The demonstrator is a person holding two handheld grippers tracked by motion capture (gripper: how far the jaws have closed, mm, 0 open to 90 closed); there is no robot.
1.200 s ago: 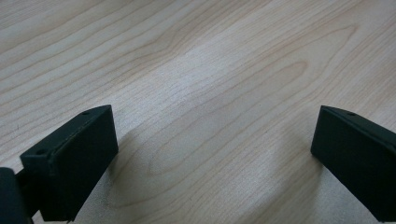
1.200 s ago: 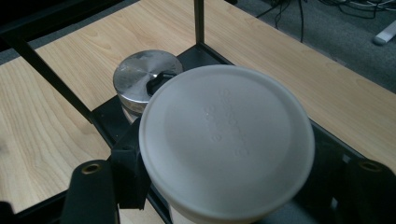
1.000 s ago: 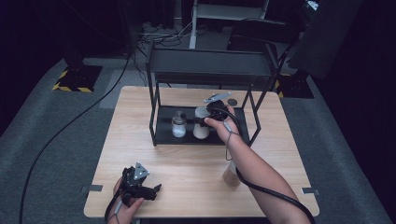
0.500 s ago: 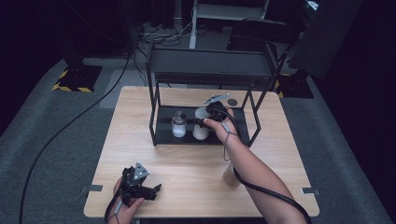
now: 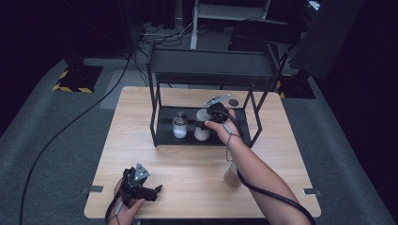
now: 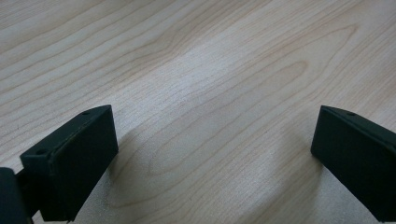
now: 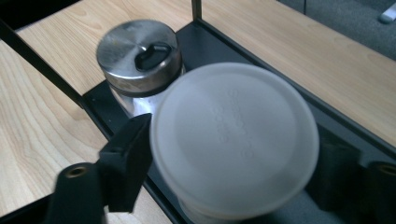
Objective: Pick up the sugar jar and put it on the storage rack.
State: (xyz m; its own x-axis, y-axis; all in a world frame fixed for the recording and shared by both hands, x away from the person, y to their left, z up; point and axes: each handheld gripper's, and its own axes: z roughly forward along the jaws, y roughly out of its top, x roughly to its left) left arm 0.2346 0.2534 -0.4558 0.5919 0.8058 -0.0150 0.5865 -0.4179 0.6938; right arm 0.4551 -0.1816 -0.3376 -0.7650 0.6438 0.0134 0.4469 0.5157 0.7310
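A jar with a wide white lid [image 7: 233, 140] stands on the black rack's lower shelf [image 7: 261, 60], next to a glass shaker with a metal lid [image 7: 140, 51]. My right gripper [image 7: 233, 182] reaches into the rack from the front, with the white-lidded jar [image 5: 202, 124] between its jaws. The jaws have just been opening; the left one sits at the lid's edge and the right one stands off it. My left gripper [image 6: 210, 154] is open low over bare wood near the table's front left corner [image 5: 157, 190], with nothing between its fingers.
The black two-level rack [image 5: 211, 65] stands at the back middle of the wooden table [image 5: 141, 154], its posts framing the lower shelf. A jar with brown contents [image 5: 232, 177] stands at the front right, partly behind the right forearm. A small dark disc [image 5: 233, 102] lies behind the rack.
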